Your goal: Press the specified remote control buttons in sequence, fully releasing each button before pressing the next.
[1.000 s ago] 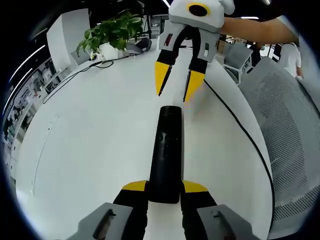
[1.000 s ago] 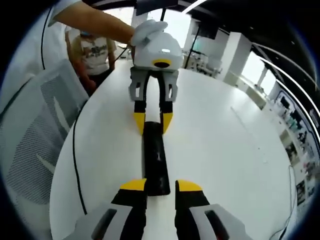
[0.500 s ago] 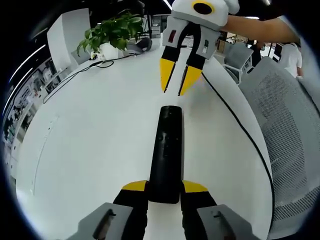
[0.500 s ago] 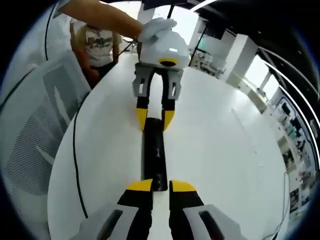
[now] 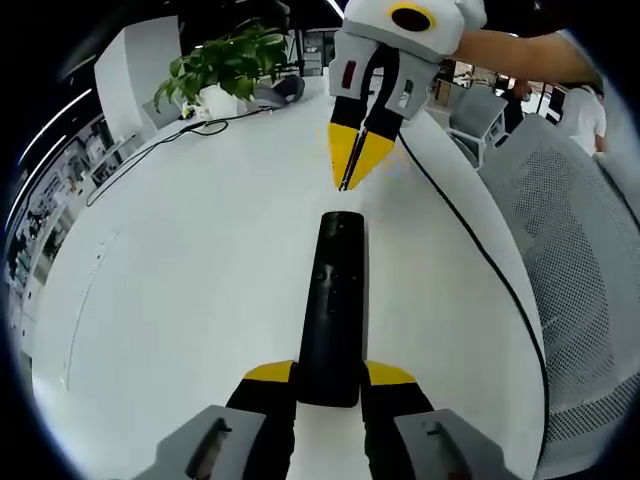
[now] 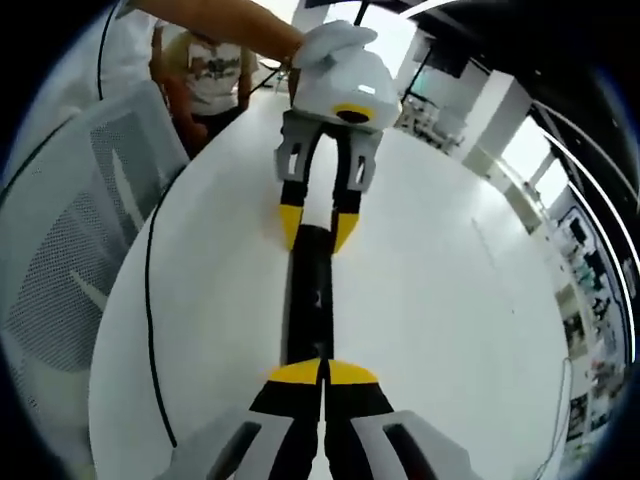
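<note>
The remote [image 5: 333, 305] sits pinched at its near end in my left gripper [image 5: 330, 375]. My right gripper [image 5: 360, 160] has just pressed its fingers together above the far end, so I judge I'm set to poke a button.

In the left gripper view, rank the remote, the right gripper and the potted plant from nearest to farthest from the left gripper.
1. Remote: held between the left gripper's jaws.
2. Right gripper: beyond the remote's far end, jaws together.
3. Potted plant: far table edge, upper left.
</note>
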A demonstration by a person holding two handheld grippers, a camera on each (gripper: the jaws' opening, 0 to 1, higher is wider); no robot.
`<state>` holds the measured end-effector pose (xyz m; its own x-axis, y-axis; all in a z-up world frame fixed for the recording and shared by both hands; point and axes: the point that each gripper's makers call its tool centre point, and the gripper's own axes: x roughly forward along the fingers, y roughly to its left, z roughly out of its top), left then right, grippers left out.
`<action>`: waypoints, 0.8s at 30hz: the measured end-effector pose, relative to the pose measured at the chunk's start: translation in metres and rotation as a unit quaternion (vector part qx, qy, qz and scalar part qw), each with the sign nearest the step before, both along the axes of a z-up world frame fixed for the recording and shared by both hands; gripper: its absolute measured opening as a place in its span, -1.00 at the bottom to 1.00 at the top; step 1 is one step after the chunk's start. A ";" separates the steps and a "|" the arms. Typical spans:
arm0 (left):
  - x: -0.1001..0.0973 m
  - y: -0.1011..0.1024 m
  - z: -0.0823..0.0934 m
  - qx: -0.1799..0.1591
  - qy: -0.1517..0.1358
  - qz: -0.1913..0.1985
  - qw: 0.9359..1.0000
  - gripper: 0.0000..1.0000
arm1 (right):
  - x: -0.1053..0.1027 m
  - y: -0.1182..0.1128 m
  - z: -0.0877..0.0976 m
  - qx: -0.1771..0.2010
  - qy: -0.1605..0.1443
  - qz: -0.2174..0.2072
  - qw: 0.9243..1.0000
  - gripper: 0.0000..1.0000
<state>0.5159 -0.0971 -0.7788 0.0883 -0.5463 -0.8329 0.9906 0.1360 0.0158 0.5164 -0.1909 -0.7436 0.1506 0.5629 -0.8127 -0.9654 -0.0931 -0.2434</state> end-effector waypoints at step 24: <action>0.000 0.000 0.000 0.007 -0.002 -0.004 1.000 -0.52 | 0.001 0.001 -0.020 -0.070 0.045 -0.005 0.997 -1.00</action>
<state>0.5162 -0.0968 -0.7792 0.0873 -0.5348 -0.8405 0.9916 0.1272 0.0221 0.5176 -0.1902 -0.7632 0.0798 0.4419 -0.8935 -0.9838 -0.1097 -0.1421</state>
